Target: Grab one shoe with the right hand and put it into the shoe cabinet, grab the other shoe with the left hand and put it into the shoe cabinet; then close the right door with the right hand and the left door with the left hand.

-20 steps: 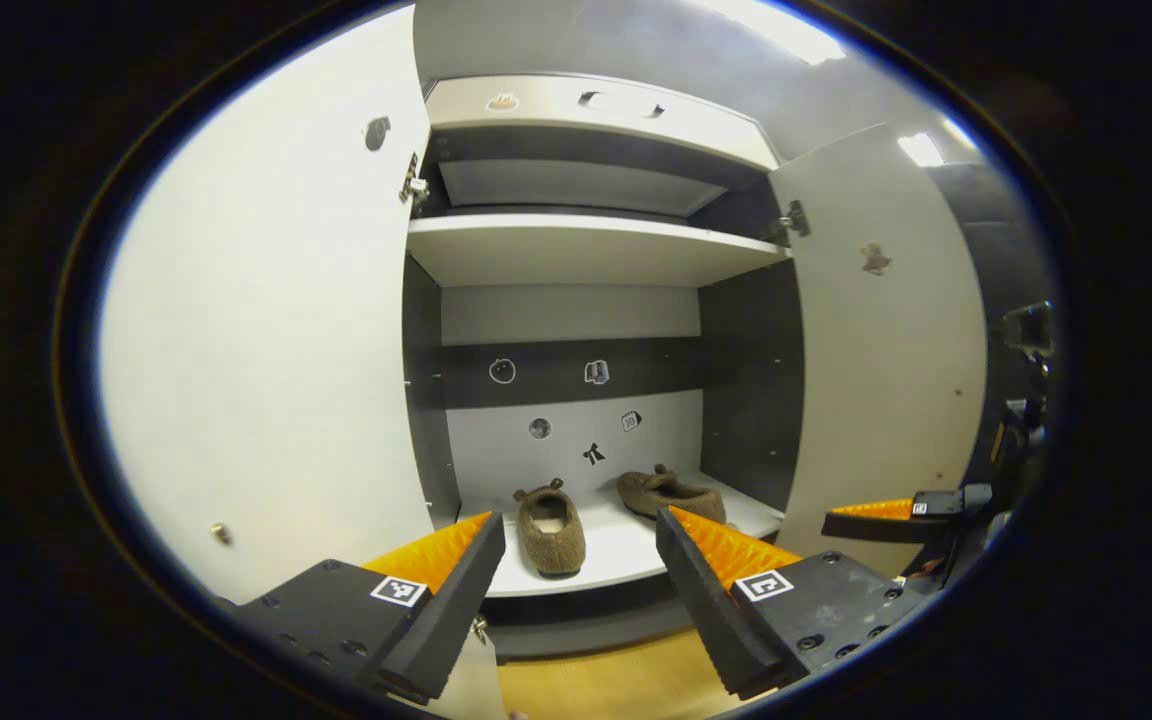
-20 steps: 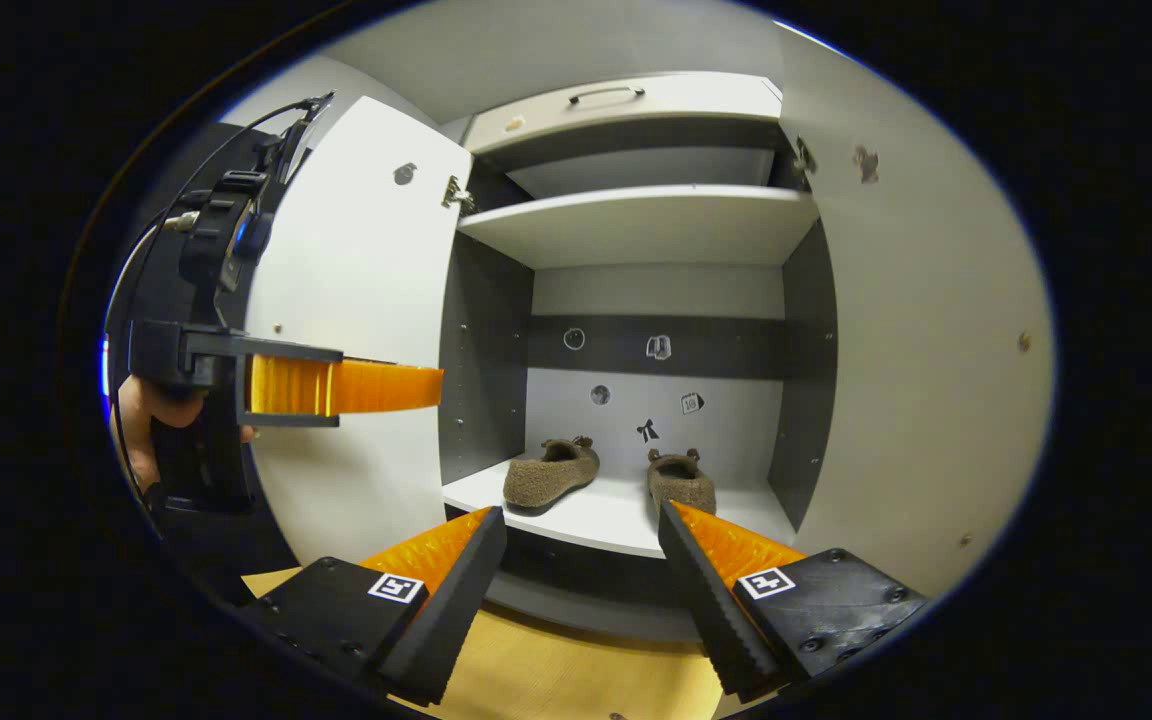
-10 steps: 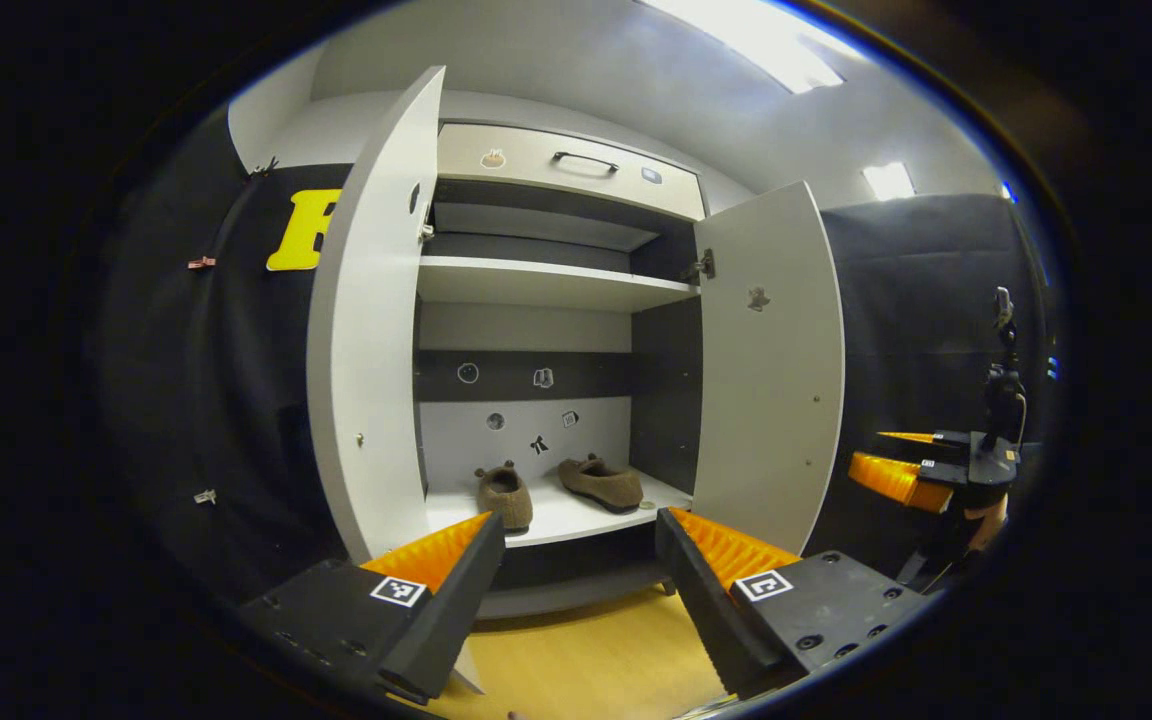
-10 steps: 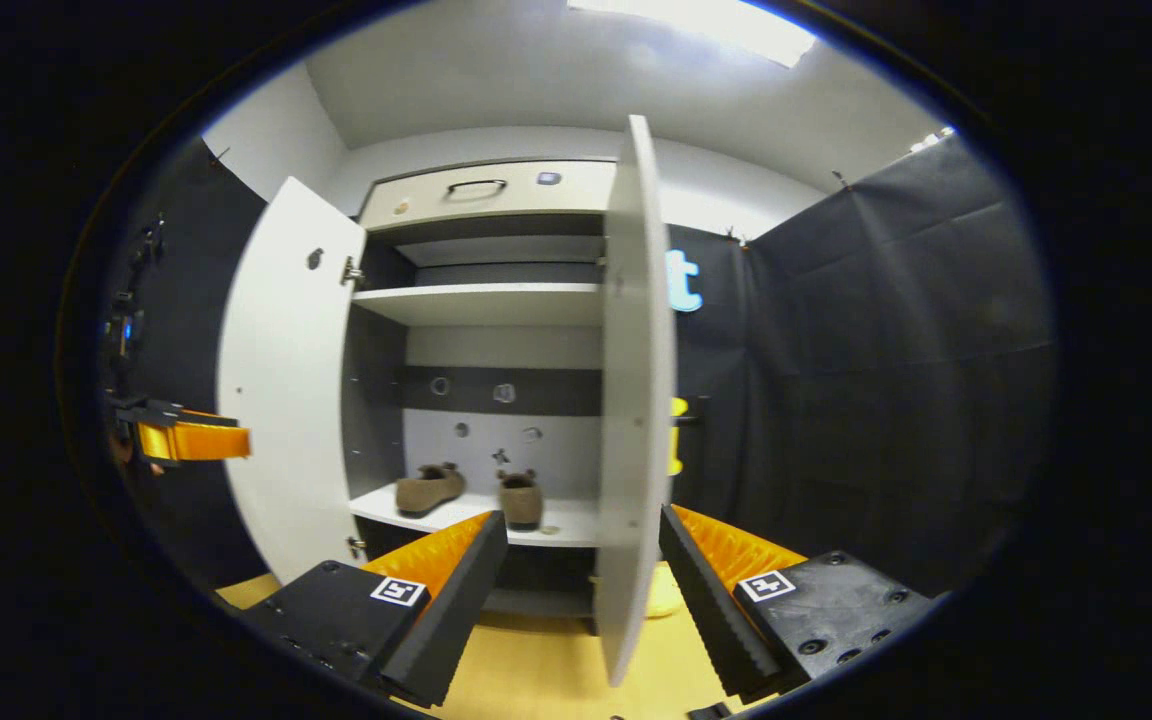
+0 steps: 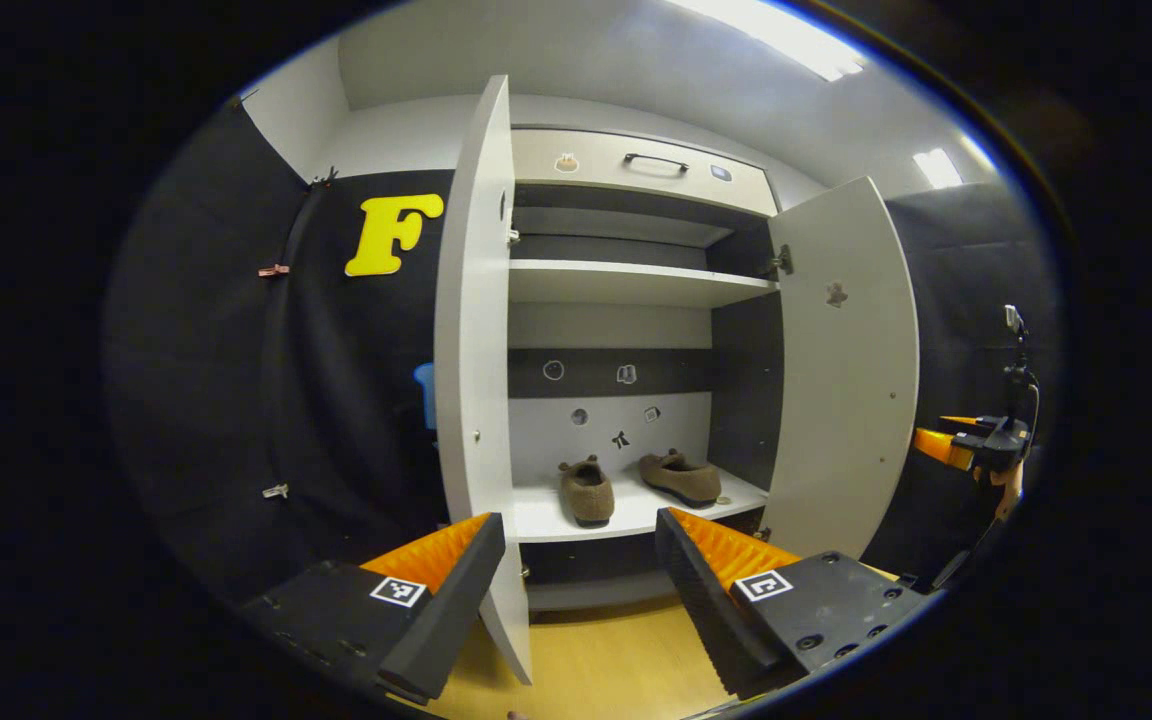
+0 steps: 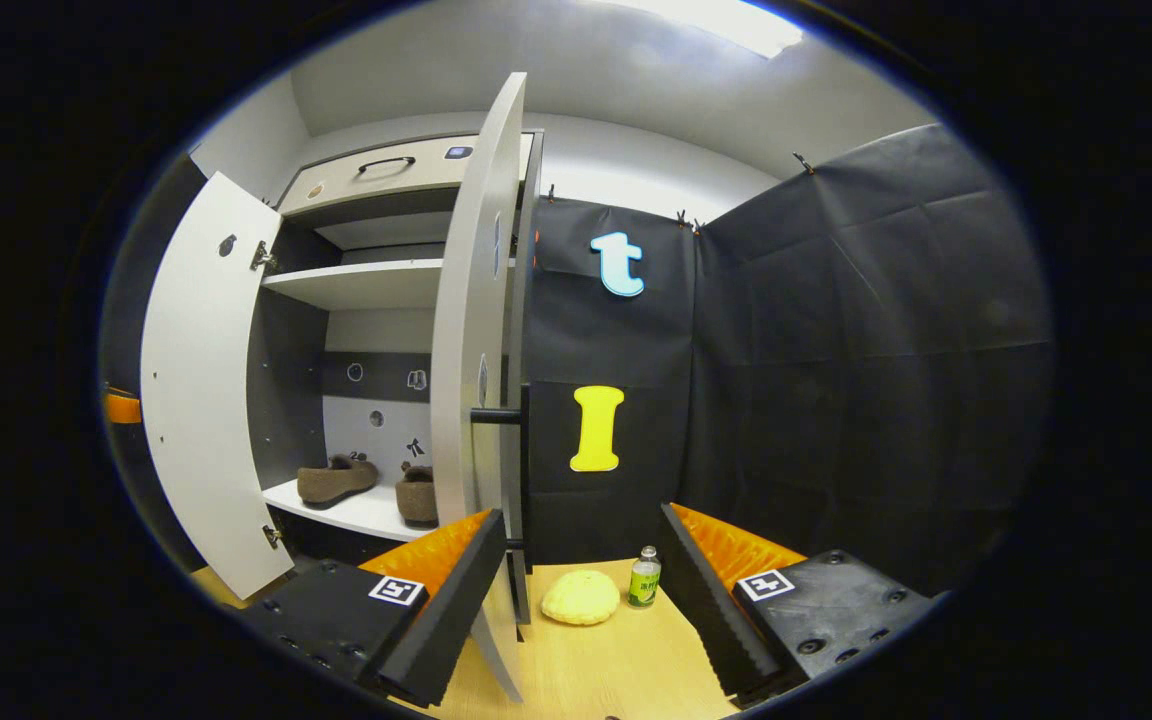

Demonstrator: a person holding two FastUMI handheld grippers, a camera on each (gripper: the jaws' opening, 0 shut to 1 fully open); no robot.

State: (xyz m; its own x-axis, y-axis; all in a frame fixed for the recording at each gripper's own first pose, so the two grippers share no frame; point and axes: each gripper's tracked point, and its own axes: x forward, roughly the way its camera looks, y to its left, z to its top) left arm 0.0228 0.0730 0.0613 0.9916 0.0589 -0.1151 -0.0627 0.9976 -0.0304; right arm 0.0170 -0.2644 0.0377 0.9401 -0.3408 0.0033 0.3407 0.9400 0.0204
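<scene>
- Both shoes (image 5: 586, 492) (image 5: 680, 477) sit side by side on the cabinet's (image 5: 636, 160) bottom shelf, so only the doors remain.
- The right gripper (image 6: 581, 590) is released and empty, beside the right door's (image 6: 471, 330) edge, placed to push it.
- The left gripper (image 5: 581, 590) is released and empty, at the left door (image 5: 471, 330).

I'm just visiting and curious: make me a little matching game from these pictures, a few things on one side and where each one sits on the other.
Things:
1. brown slippers
2. small green bottle
3. black handle
4. yellow round cushion

Places:
A. on the drawer front at the cabinet's top
B. on the wooden floor, just left of the bottle
C. on the cabinet's lowest white shelf
D. on the wooden floor by the black cloth wall, right of the cabinet

Pairs: 1-C, 2-D, 3-A, 4-B
</scene>
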